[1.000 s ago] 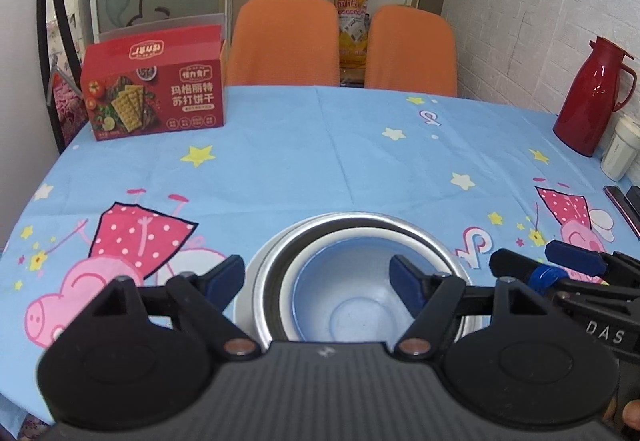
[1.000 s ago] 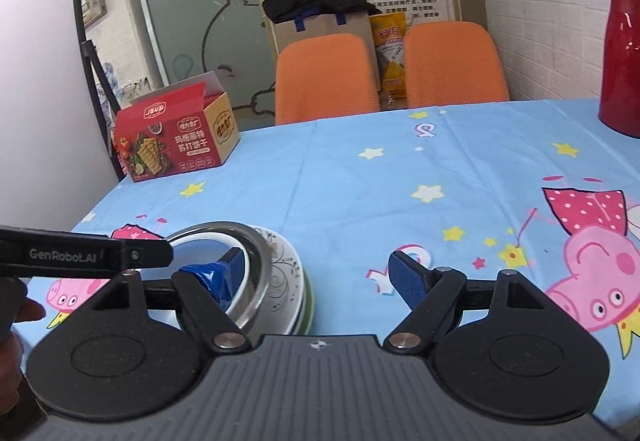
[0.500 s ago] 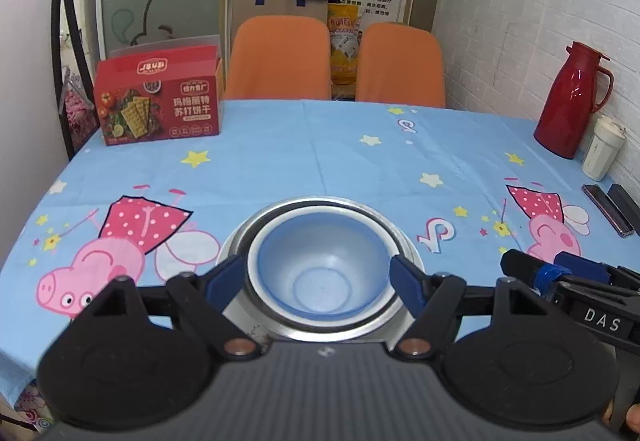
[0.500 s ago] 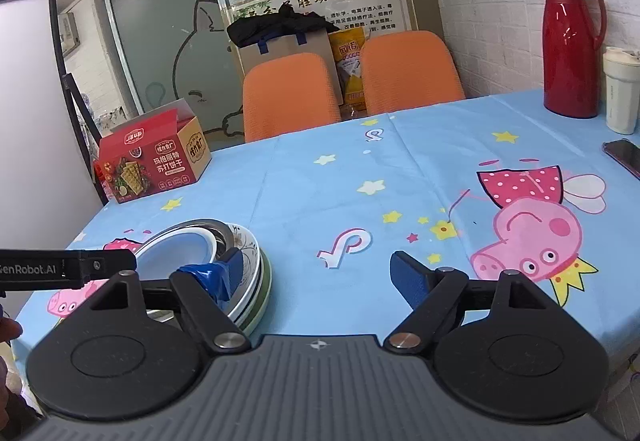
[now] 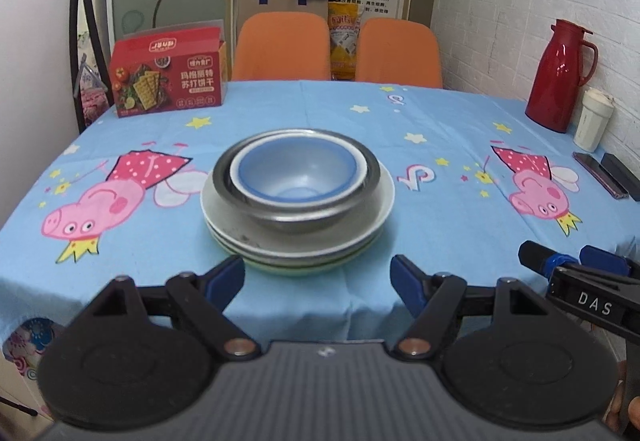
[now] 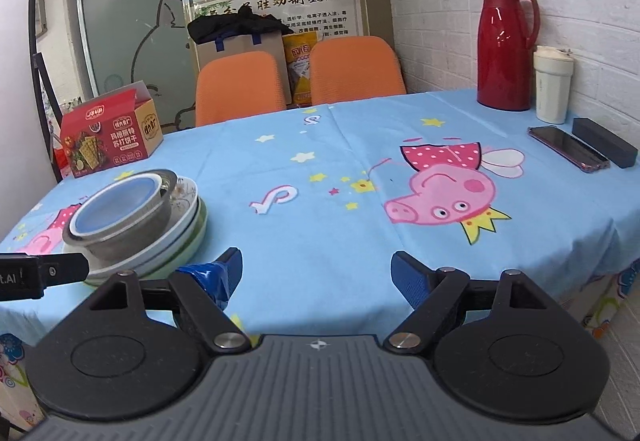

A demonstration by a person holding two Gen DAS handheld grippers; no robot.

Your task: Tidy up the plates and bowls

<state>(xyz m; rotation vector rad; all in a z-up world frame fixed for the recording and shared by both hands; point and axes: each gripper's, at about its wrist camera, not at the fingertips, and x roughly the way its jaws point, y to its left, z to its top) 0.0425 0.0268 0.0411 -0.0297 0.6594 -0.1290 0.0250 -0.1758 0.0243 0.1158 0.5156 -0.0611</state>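
Note:
A blue bowl (image 5: 298, 169) sits nested in a metal bowl (image 5: 296, 217), which rests on a short stack of plates (image 5: 372, 209) on the blue cartoon tablecloth (image 5: 440, 169). My left gripper (image 5: 316, 277) is open just short of the stack, with nothing between its fingers. In the right wrist view the same stack of plates (image 6: 188, 209) lies to the front left, carrying the metal bowl (image 6: 132, 233) and blue bowl (image 6: 116, 205). My right gripper (image 6: 318, 271) hangs over the table's near edge. Its jaws are opening and hold nothing.
A red cracker box (image 5: 168, 81) stands at the back left. At the right, by the brick wall, are a red thermos (image 5: 560, 77), a white cup (image 5: 594, 121), a phone (image 5: 598, 175) and a black case (image 5: 622, 175). Two orange chairs (image 5: 282, 49) stand behind the table.
Both grippers have drawn back from the stack toward the table's near edge. The left fingers no longer straddle the bowls, and the right finger has left the bowl's rim.

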